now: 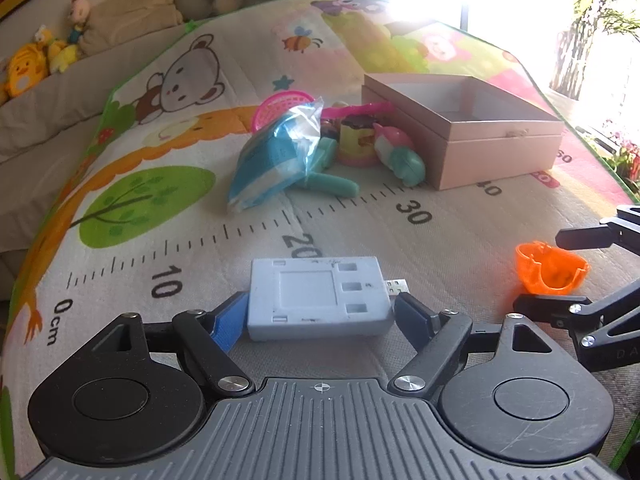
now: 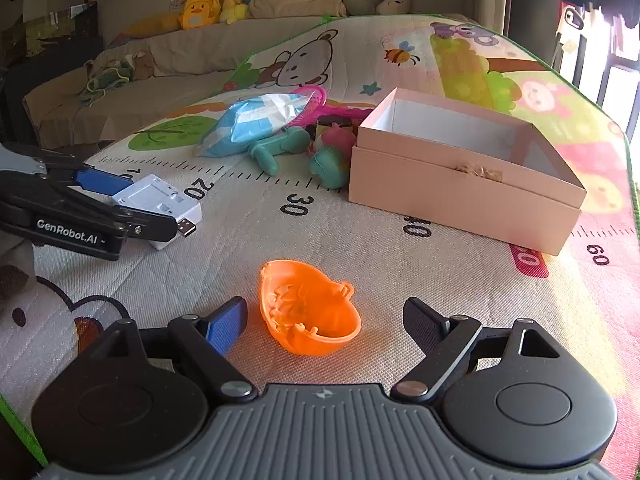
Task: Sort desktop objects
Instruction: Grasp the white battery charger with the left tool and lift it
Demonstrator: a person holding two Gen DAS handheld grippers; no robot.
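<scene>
A white USB device (image 1: 318, 300) lies on the play mat between the fingers of my left gripper (image 1: 320, 314). The left pad touches its end and the right fingertip is at the plug end; the jaws look closed on it. It also shows in the right wrist view (image 2: 158, 204) held by the left gripper (image 2: 132, 204). An orange toy shell (image 2: 308, 308) lies on the mat between the wide-open fingers of my right gripper (image 2: 324, 320), untouched. The shell (image 1: 550, 268) and right gripper (image 1: 560, 268) show at the right edge of the left wrist view.
An open pink box (image 2: 460, 196) stands at the right of the mat. A pile of toys lies left of it: a blue-and-white bag (image 2: 256, 120), teal toys (image 2: 272, 148), a pink basket (image 2: 316, 98). A sofa with plush toys (image 2: 200, 10) lies beyond.
</scene>
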